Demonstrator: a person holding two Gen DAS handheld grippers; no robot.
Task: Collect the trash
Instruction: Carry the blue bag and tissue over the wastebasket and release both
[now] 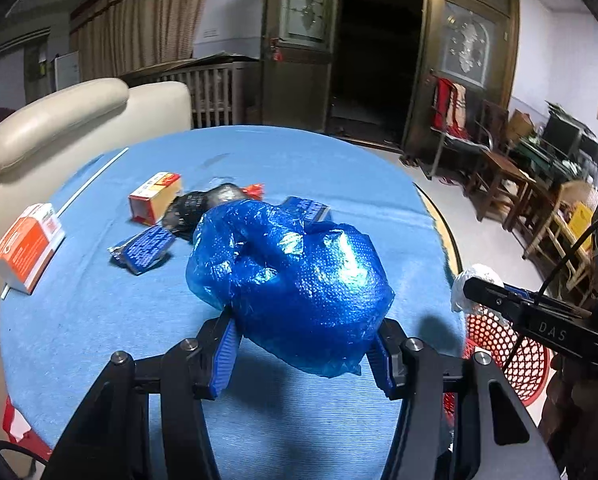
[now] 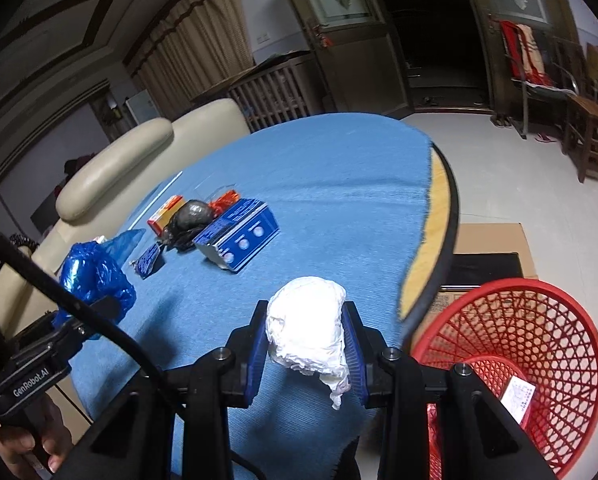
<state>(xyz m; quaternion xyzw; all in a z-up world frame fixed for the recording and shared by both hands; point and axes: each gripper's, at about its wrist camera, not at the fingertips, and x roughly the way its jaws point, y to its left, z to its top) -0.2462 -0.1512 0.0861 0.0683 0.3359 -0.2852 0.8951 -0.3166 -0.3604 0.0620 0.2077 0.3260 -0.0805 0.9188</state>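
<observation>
Left wrist view showed the left gripper (image 1: 305,344) with its fingers (image 1: 223,350) partly closed on a crumpled blue plastic bag (image 1: 291,276), the blue pads pressing its two sides and holding it above the counter (image 1: 99,320), which was covered in a blue cloth. Behind the bag lay the rest of the trash: an orange and white box (image 1: 27,248) near the left edge, a small orange and yellow box (image 1: 155,198), a dark crumpled bag (image 1: 203,206) touching it, and a flat blue wrapper (image 1: 143,250) just in front of that bag. At the right edge of the same view the right gripper (image 1: 475,288) held a white wad beyond the counter's rim, over a red mesh basket (image 1: 511,360). In the right wrist view the right gripper (image 2: 305,350) had its fingers (image 2: 353,350) narrowed on a crumpled white paper wad (image 2: 307,328), gripped on both sides with a loose tail hanging below. The red mesh basket (image 2: 539,320) stood on the floor just beside the counter (image 2: 339,184), to the right of the wad, with a small printed packet (image 2: 519,398) inside it. A blue carton (image 2: 239,236) lay near the counter's middle, beside the dark bag (image 2: 191,216). The left gripper (image 2: 87,312) appeared at the left, clamping the blue plastic bag (image 2: 95,276).
</observation>
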